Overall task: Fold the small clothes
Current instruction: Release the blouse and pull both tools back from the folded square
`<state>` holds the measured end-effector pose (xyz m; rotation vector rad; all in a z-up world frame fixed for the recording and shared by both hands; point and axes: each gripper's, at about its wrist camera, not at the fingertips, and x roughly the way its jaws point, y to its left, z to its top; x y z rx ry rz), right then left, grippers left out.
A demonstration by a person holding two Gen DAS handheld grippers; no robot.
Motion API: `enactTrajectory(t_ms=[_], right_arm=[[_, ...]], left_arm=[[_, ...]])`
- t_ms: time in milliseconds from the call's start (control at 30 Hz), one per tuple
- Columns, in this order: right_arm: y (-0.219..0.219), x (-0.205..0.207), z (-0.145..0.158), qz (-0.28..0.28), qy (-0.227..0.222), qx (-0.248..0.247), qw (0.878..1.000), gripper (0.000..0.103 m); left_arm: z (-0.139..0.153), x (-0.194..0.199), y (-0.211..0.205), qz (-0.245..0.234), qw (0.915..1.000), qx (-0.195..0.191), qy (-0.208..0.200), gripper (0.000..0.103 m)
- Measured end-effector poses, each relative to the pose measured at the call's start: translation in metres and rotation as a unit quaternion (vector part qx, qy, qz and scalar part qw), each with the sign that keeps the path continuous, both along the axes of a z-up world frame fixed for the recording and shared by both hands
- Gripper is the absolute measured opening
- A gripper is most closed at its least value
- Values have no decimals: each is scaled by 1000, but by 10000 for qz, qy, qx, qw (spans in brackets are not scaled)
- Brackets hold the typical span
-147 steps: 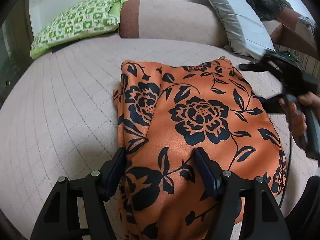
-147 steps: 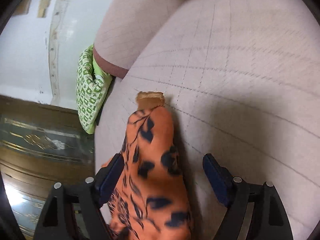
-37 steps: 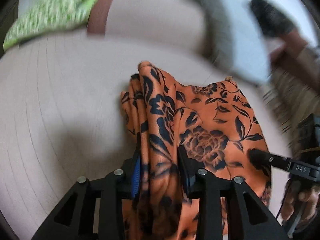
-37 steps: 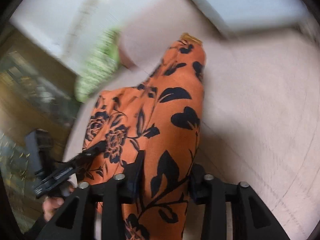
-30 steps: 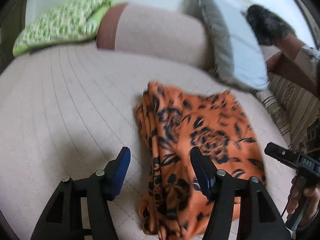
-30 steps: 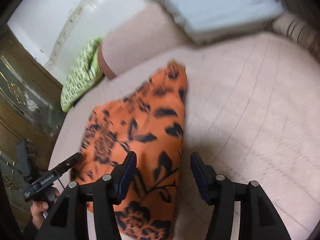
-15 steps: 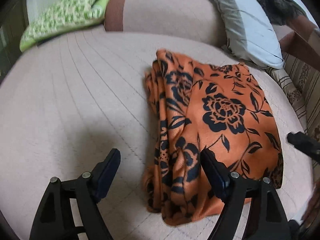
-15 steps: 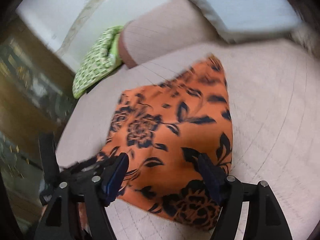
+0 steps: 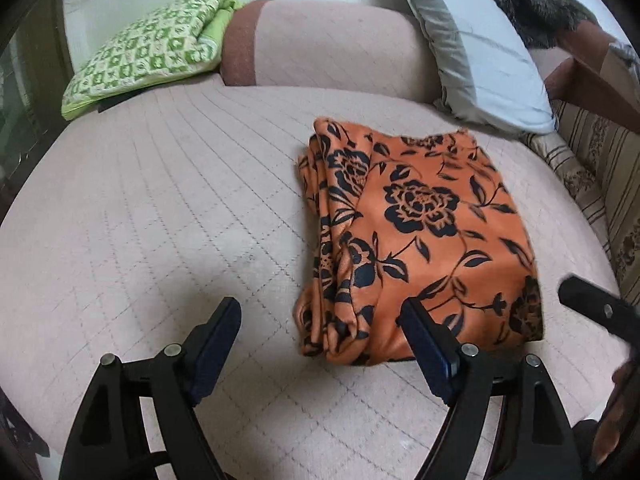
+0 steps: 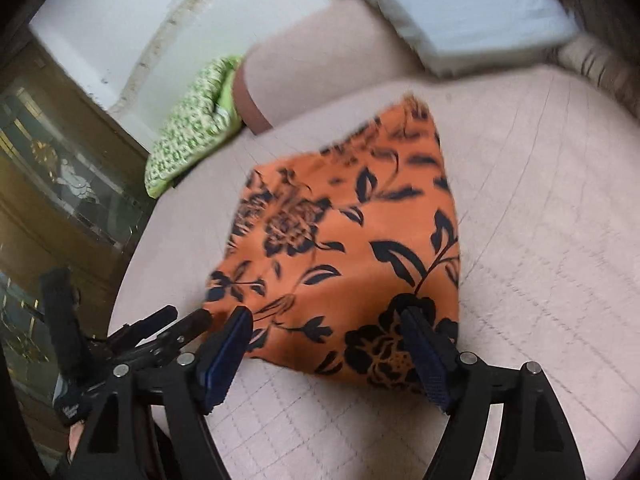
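Lying folded: orange floral garment (image 9: pixel 420 232) | rumpled left edge | bed (image 9: pixel 160 208)

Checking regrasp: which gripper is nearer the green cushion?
Left. The left gripper sits on the cushion's side of the orange cloth; the right gripper is across it.

Soft, even daylight; left wrist view sharp, right wrist view motion-blurred, both with fisheye-bent, black-vignetted edges.

Orange black-flowered garment (image 9: pixel 420 236), folded, flat on quilted bed
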<state>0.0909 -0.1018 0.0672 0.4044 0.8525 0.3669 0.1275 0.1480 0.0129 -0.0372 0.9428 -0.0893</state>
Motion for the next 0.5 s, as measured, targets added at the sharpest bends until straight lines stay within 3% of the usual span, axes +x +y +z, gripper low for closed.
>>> enactTrajectory(t_ms=[100, 267, 500], right_arm=[[0, -35, 3, -122, -247, -374, 9989, 79], [4, -80, -19, -224, -358, -1102, 9930, 80], [4, -103, -32, -294, -608, -1410, 9877, 83]], left_arm=[[13, -18, 2, 101, 9998, -26, -191, 83], [21, -42, -5, 77, 9995, 81, -285, 83], [24, -71, -21, 111, 9994, 106, -295, 84]])
